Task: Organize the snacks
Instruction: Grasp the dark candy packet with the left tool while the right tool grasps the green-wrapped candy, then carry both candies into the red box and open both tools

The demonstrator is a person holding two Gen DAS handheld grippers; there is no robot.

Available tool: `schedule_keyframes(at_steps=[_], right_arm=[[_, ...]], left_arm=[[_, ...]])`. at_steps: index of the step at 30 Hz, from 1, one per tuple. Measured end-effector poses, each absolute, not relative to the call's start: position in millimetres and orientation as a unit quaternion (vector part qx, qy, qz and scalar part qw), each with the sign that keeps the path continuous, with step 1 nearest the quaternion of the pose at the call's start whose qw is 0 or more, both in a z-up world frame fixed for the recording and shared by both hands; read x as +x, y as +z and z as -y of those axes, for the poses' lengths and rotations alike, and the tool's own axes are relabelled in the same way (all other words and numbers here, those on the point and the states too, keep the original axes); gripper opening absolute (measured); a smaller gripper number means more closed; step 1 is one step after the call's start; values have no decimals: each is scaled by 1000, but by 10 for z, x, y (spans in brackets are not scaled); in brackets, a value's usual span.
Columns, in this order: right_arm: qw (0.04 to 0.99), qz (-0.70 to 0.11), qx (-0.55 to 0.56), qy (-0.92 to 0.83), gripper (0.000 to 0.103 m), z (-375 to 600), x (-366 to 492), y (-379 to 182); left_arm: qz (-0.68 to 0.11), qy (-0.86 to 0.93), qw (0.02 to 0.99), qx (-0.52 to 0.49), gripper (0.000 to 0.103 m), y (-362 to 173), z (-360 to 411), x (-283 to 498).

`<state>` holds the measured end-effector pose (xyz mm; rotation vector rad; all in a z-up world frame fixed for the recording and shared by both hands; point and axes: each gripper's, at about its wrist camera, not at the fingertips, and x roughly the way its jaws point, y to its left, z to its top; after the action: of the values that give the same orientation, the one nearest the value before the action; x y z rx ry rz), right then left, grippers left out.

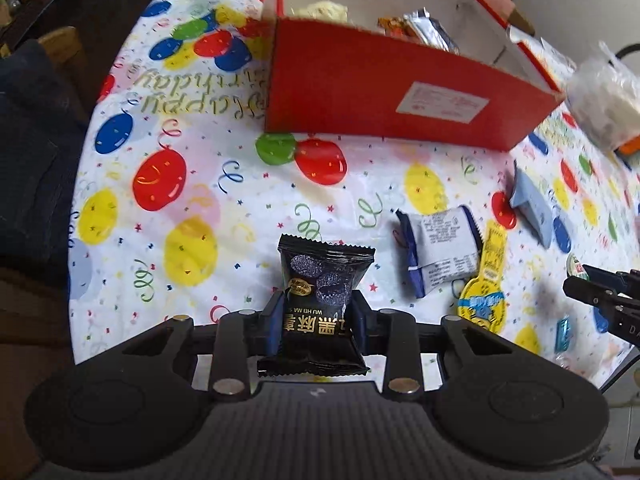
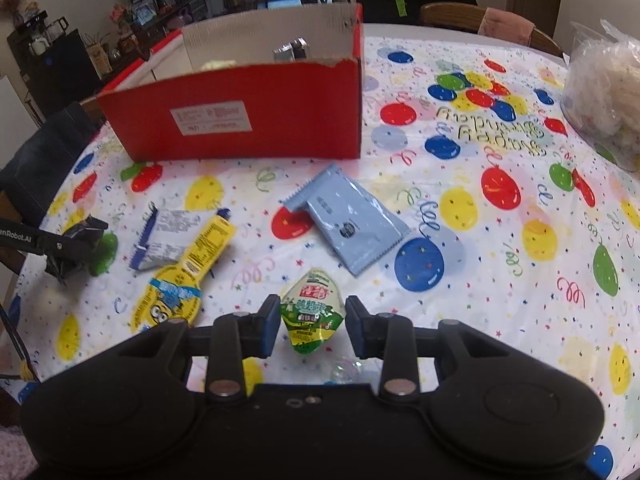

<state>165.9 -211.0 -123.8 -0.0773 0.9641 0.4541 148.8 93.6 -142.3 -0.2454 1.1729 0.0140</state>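
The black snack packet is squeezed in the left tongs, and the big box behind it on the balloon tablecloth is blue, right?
Not quite. The black snack packet is squeezed in the left tongs, but the big box behind it is red, not blue. It does sit on the balloon tablecloth. The left wrist view shows this.

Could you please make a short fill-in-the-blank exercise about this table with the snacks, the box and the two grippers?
1. The left gripper is shut on a snack packet whose colour is ____.
2. The open cardboard box on the table is ____ on the outside.
3. The pale blue packet lies on the ____, not in the box.
4. The green and white pouch sits between the fingers of the ____ gripper.

Missing words: black; red; tablecloth; right
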Motion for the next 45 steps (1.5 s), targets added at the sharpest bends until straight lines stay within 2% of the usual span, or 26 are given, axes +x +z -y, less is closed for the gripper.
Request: schedule_keyframes(at_steps=[13, 24, 35, 45], right_arm=[[880, -404, -6, 249, 33, 2026, 1755, -664], [894, -365, -12, 262, 33, 1871, 2109, -299], [897, -345, -23, 275, 33, 1641, 2667, -148], [882, -378, -19, 282, 33, 1354, 3283, -252]], left_arm=[[-505, 12, 854, -124, 33, -867, -859, 1493], [-471, 2, 875, -115, 33, -444, -762, 1795], [-444, 13, 891, -90, 33, -174, -695, 2331], [-464, 54, 880, -84, 33, -225, -777, 2974]])
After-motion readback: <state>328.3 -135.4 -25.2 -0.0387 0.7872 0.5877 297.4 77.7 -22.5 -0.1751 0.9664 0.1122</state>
